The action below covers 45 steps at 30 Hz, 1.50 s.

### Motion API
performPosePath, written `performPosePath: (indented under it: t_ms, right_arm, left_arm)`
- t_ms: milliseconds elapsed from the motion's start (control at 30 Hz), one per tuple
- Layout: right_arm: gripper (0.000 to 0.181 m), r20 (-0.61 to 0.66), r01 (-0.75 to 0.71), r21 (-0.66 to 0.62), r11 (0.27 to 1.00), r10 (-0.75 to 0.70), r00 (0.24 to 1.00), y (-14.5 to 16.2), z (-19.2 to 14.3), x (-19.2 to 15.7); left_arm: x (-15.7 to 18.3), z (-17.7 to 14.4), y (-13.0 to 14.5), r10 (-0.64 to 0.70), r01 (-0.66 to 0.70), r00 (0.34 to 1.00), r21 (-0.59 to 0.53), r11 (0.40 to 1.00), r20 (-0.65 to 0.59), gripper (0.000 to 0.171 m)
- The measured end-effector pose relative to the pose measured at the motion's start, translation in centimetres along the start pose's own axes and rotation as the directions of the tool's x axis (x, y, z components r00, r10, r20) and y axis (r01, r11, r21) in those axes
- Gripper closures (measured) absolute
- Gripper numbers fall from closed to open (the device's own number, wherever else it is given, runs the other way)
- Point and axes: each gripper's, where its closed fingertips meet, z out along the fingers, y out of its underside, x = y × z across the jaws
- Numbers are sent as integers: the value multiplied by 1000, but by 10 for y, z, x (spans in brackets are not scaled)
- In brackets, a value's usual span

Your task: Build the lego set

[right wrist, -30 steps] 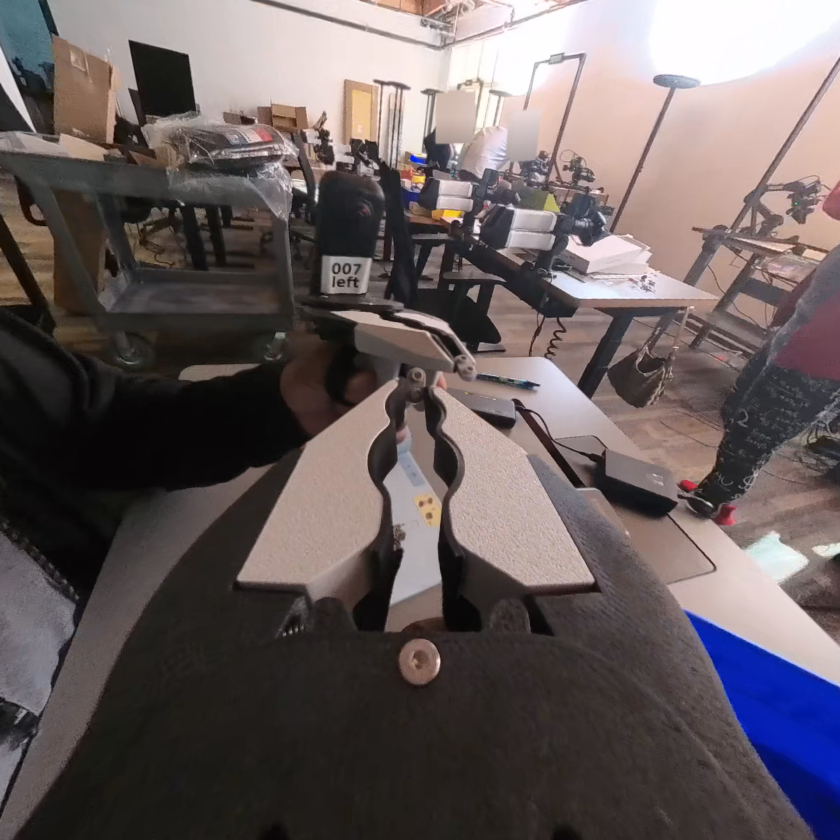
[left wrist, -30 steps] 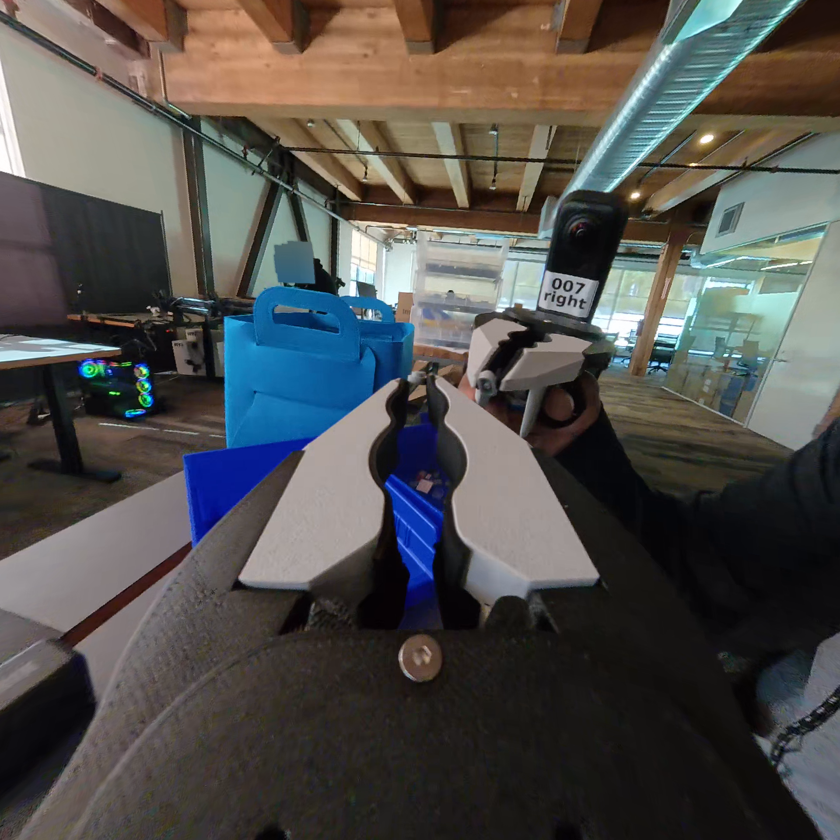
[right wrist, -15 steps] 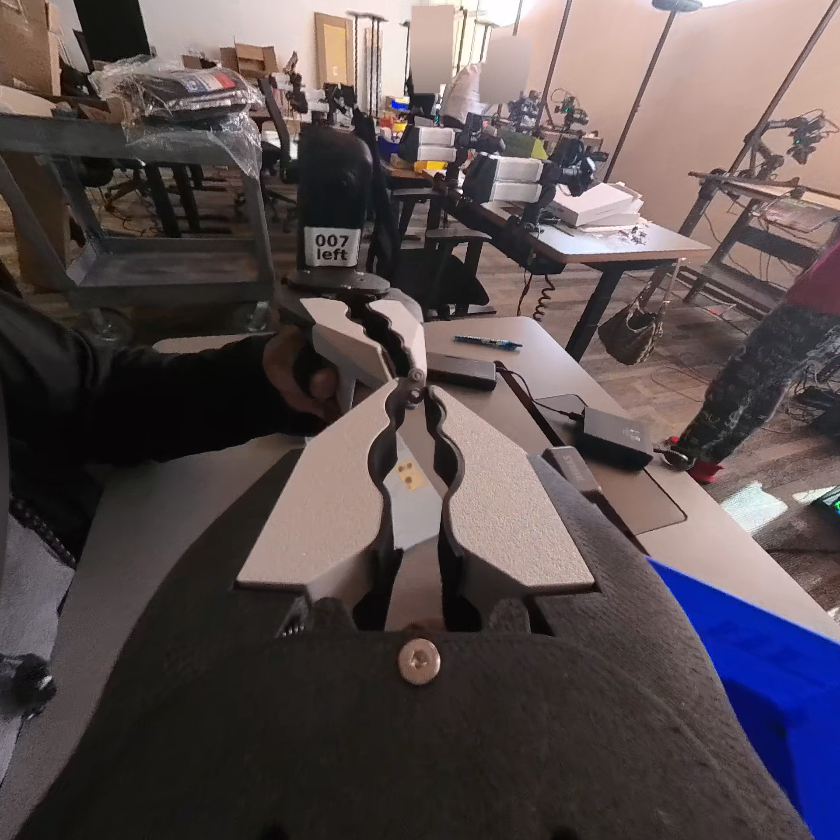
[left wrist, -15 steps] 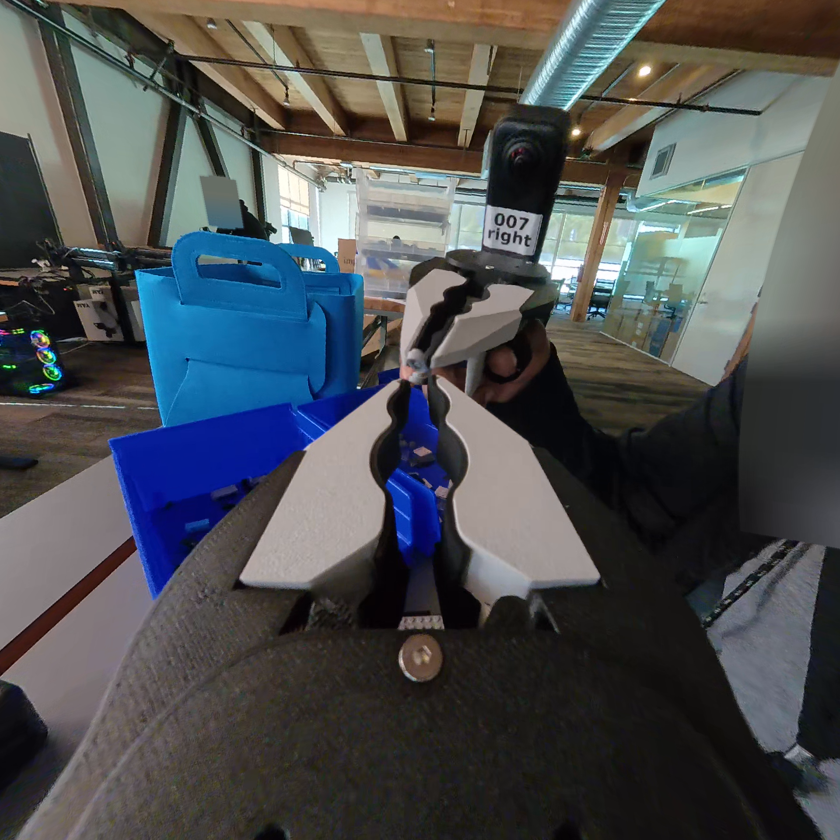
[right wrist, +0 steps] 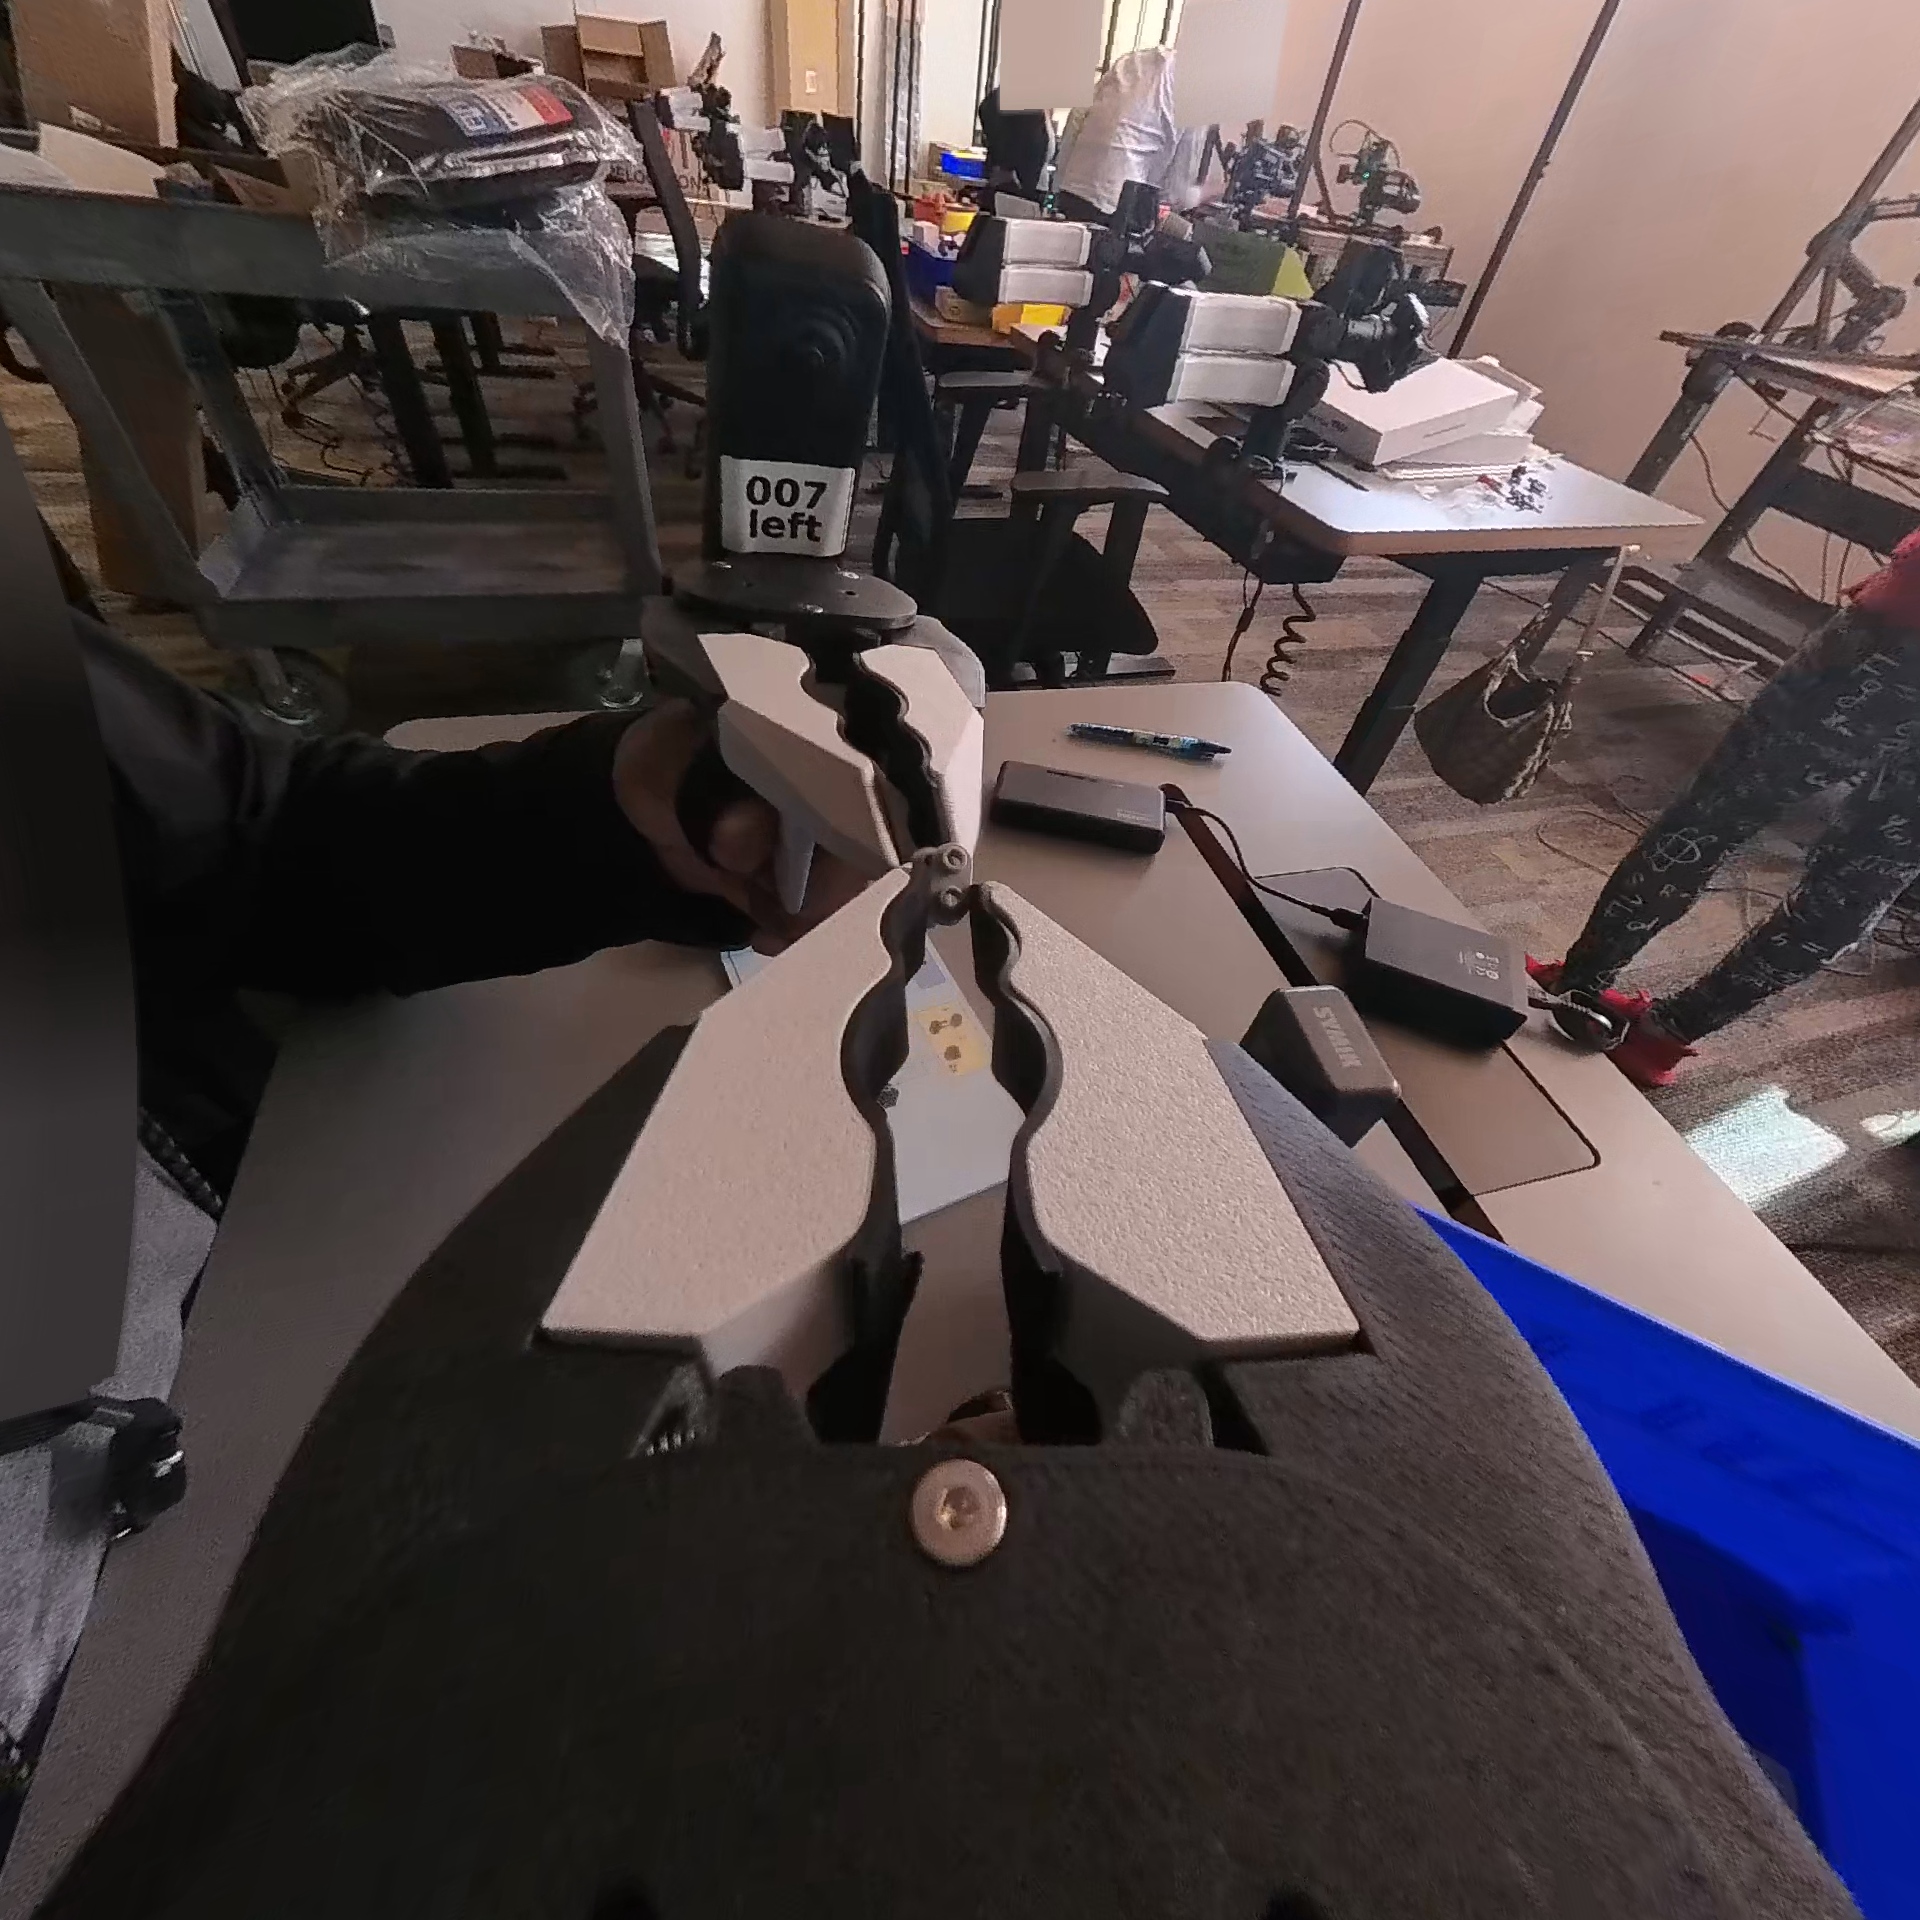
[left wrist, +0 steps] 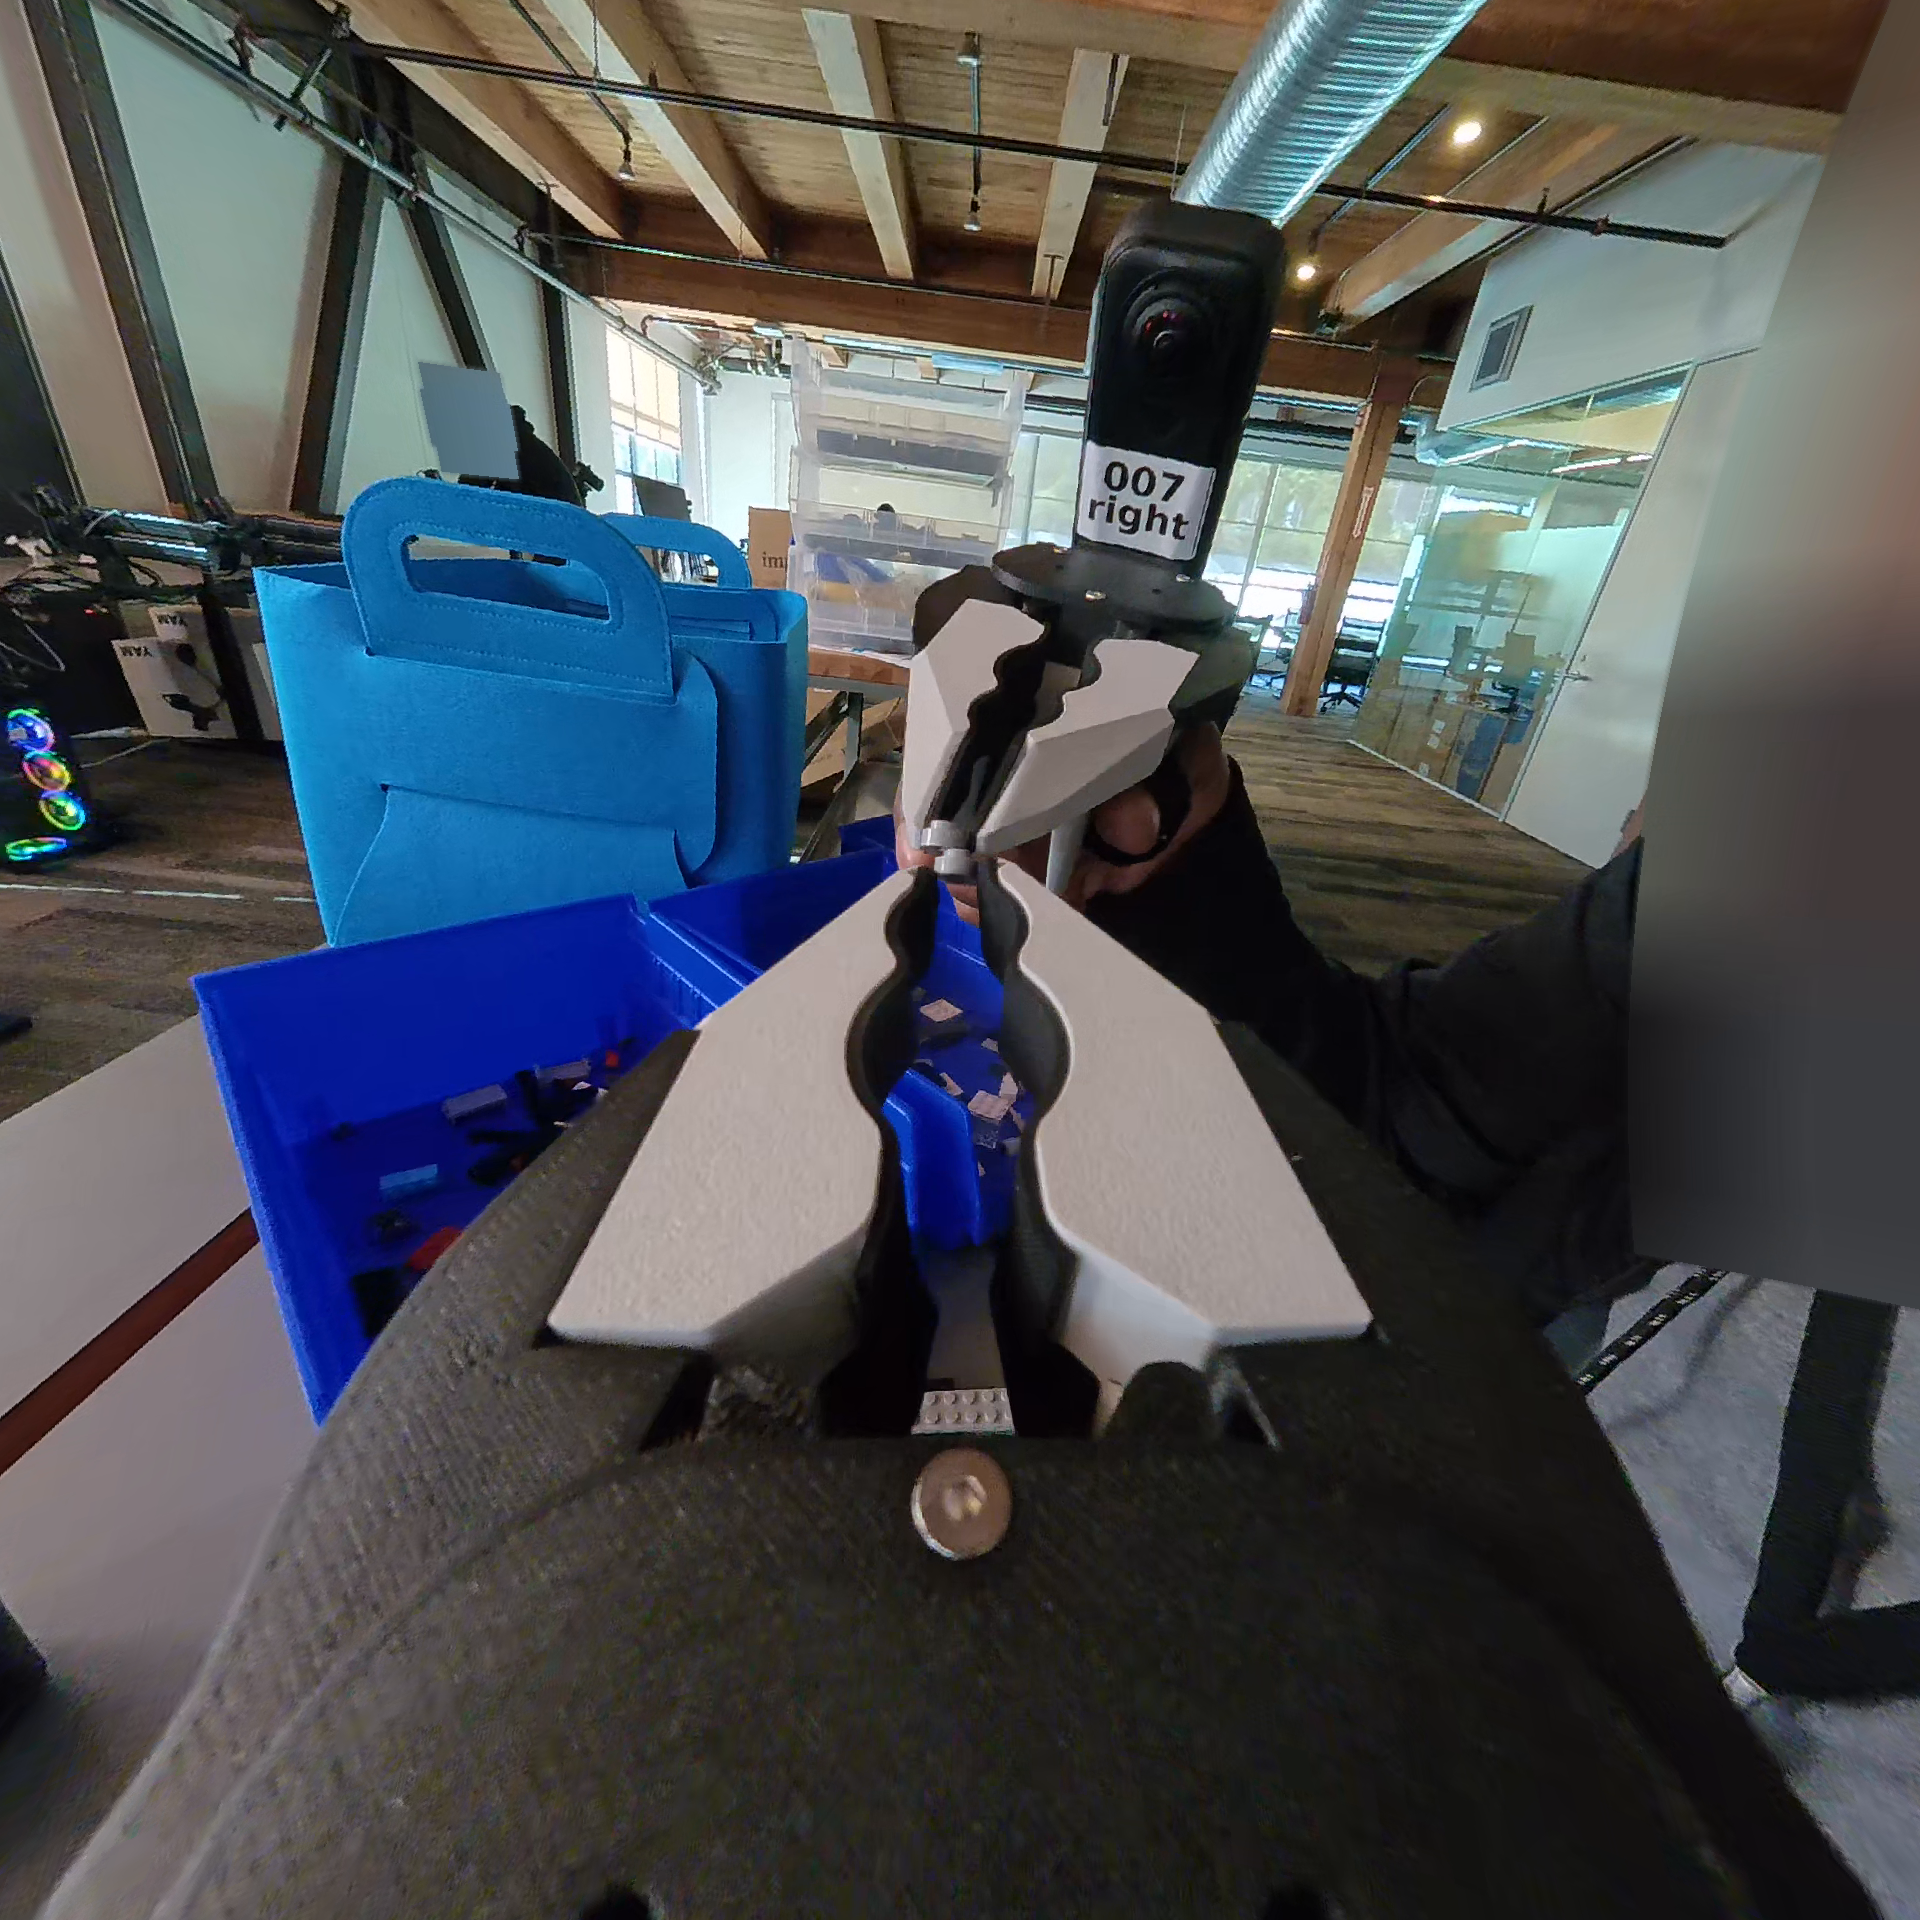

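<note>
In the left wrist view my left gripper point(left wrist: 951, 875) is shut on a small grey lego piece point(left wrist: 951, 862) at its tips. The right gripper point(left wrist: 954, 834) faces it tip to tip from above and is shut on a second small grey round piece point(left wrist: 938, 834); the two pieces touch. In the right wrist view my right gripper point(right wrist: 945, 902) pinches the grey pieces point(right wrist: 948, 878), and the left gripper point(right wrist: 932, 854) meets it from the upper left. Both are held in the air above the table. A grey studded plate point(left wrist: 961, 1408) lies below the left gripper.
A blue divided bin point(left wrist: 416, 1039) with several loose lego pieces stands ahead on the table, and a blue felt bag point(left wrist: 499, 727) stands behind it. The right wrist view shows an instruction sheet point(right wrist: 951, 1049), a black power bank point(right wrist: 1081, 805), a pen point(right wrist: 1143, 736), a black adapter point(right wrist: 1439, 971) and the bin's edge point(right wrist: 1714, 1507). Both grippers' tips are close together, under 4 cm apart.
Both grippers have tilted down toward the table and turned toward each other. Their tips and the small grey pieces now meet closely, with the right gripper angled down onto the left one.
</note>
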Motion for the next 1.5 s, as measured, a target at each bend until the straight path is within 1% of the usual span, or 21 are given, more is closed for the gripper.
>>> performPosePath:
  t_ms: [567, 1167, 1500]
  right_arm:
    - [172, 61, -21, 40, 999, 19, 998, -5, -4, -6]
    - [172, 104, -35, 59, 998, 29, 994, -4, 0, -10]
    - [172, 203, -29, 107, 994, 7, 979, -8, -2, -22]
  left_arm:
    - [4, 1, -6, -58, 58, 998, 19, 998, -11, 163]
    - [7, -2, -10, -42, 43, 999, 22, 999, -23, 164]
    - [18, -4, -11, -8, 9, 997, 13, 1000, -82, 163]
